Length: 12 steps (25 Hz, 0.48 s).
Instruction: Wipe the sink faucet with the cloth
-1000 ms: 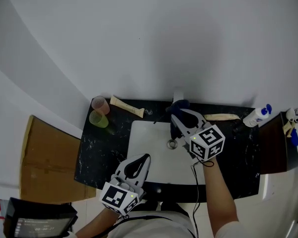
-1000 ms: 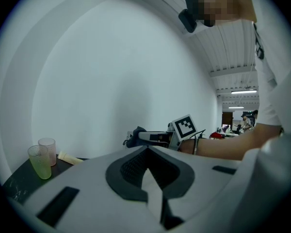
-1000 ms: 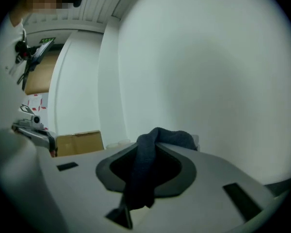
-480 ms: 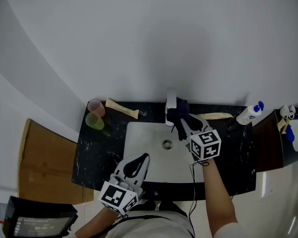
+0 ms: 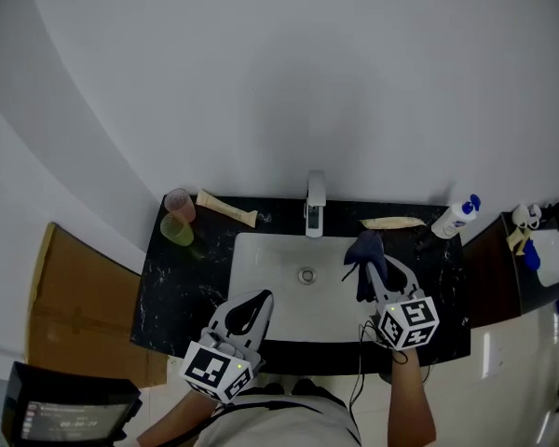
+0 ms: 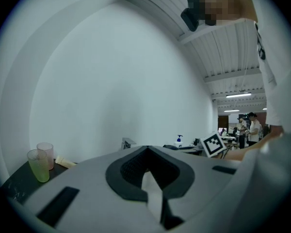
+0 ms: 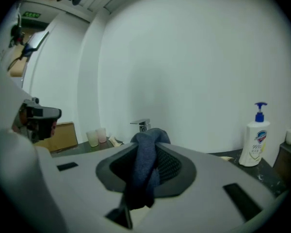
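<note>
The chrome faucet (image 5: 315,202) stands at the back of the white sink (image 5: 261,264); it also shows small in the right gripper view as the faucet (image 7: 142,124). My right gripper (image 5: 377,266) is shut on a dark blue cloth (image 5: 364,259), over the sink's right side, apart from the faucet. The cloth (image 7: 147,166) hangs bunched between the jaws of my right gripper (image 7: 150,142). My left gripper (image 5: 253,307) hovers at the sink's front left, shut with nothing in it; the left gripper (image 6: 146,152) points toward the back wall.
A black counter (image 5: 177,277) surrounds the sink. Two cups (image 5: 180,216) and a tube (image 5: 225,209) lie at back left. A soap pump bottle (image 5: 456,217) and a flat pale item (image 5: 391,223) are at back right. A cardboard box (image 5: 84,310) stands left.
My right gripper, still holding the cloth, has pulled away from the faucet toward the front right of the sink. The left gripper has barely shifted.
</note>
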### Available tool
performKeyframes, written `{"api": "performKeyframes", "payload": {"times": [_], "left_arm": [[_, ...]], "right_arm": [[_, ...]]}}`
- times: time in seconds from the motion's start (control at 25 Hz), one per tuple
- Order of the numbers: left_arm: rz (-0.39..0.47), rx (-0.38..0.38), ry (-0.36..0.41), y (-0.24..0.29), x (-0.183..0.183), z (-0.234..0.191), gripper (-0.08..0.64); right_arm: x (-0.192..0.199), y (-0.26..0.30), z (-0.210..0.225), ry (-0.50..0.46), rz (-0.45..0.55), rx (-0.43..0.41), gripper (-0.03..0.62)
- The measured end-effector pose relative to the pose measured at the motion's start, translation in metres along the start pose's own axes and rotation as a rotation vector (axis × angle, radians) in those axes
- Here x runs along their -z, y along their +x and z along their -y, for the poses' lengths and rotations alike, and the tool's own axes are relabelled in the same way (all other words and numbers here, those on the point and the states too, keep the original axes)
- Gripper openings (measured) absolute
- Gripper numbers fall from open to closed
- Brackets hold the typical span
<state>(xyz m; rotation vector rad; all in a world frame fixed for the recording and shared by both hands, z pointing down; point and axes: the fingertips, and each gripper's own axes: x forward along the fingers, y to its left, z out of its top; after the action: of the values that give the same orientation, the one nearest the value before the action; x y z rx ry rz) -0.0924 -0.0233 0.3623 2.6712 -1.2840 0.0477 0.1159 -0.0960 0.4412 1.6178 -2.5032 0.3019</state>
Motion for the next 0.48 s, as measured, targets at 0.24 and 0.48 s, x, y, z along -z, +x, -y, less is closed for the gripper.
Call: {"api": "performKeyframes", "payload": {"times": [0.24, 0.48], "left_arm": [[0.041, 0.001, 0.003, -0.009, -0.005, 0.001, -0.002], [0.057, 0.000, 0.004, -0.015, -0.006, 0.001, -0.002]], "right_arm": [[-0.038, -0.077, -0.031, -0.041, 0.091, 0.010, 0.086], [-0.037, -0.100, -0.063, -0.043, 0.097, 0.015, 0.086]]}}
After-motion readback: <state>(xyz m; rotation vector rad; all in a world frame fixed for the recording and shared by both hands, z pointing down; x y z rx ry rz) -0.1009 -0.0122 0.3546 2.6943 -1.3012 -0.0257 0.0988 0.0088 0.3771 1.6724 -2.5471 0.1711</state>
